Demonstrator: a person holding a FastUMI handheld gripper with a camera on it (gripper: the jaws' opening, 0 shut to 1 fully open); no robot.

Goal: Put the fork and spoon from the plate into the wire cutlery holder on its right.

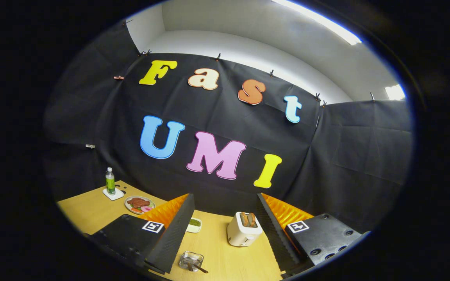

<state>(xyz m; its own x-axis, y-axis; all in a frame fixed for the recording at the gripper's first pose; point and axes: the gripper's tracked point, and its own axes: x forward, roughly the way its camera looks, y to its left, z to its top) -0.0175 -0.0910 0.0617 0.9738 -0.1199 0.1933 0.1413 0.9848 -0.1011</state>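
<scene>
Currently gripper (225, 195) released: fingers (170, 234) spread wide, nothing between them but bare table (217, 249). Held high, aimed more at the booth wall than at the work.

Plate (139, 204) far off beyond the left finger, food on it. Fork and spoon too small to pick out there. Small see-through container (191, 260) just ahead of the left finger, dark handle (199, 268) poking out. Possibly the holder, possibly with a piece already in; cannot tell wire from glass.

Risks, as judged:
- Long reach to the plate with the left finger hiding its near edge; easy to come down on food instead of cutlery.
- Flat thin cutlery on a plate: likely to slip or skid when pinched, or drag the plate.
- Bottle (110, 181) near the plate, tall and narrow; a wide swing could topple it.
- Toaster (243, 229) and green dish (195, 224) along the carry path; a dangling handle could clip either.
- Light container: may tip on a hard drop.
</scene>
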